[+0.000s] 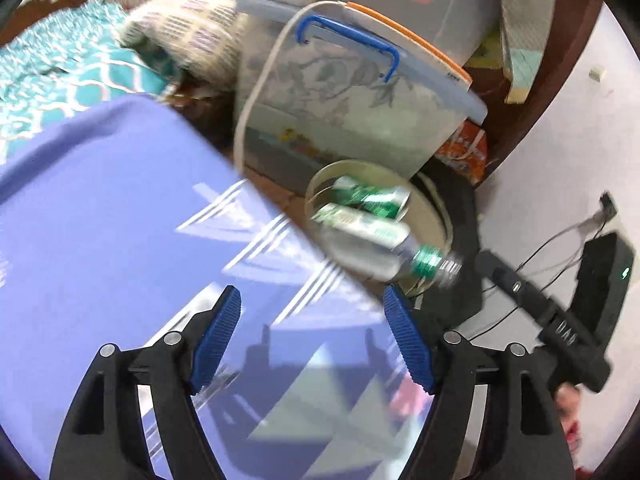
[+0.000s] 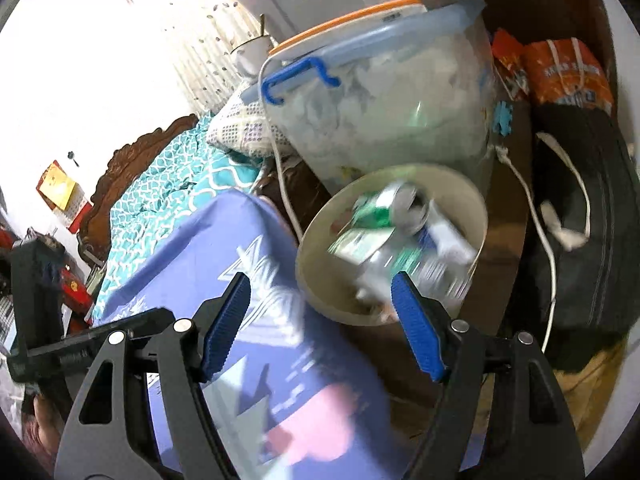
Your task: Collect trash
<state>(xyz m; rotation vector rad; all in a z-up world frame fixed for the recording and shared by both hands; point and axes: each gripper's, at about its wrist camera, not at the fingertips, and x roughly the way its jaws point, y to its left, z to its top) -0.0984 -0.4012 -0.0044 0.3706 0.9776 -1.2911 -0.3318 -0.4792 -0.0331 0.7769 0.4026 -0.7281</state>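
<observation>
Now, with both my left tongs [image 1: 312,340] and right tongs [image 2: 322,326] apart and empty, the clear green-labelled plastic bottle [image 1: 372,236] tips into the round cream bin [image 1: 430,216]; I'd keep clear of its rim.

Bed with carved wooden headboard [image 2: 132,160], teal patterned quilt [image 2: 168,184] at the far left, purple printed sheet [image 1: 100,220] spread nearer, pale patterned pillow [image 1: 192,32] at the far end
</observation>
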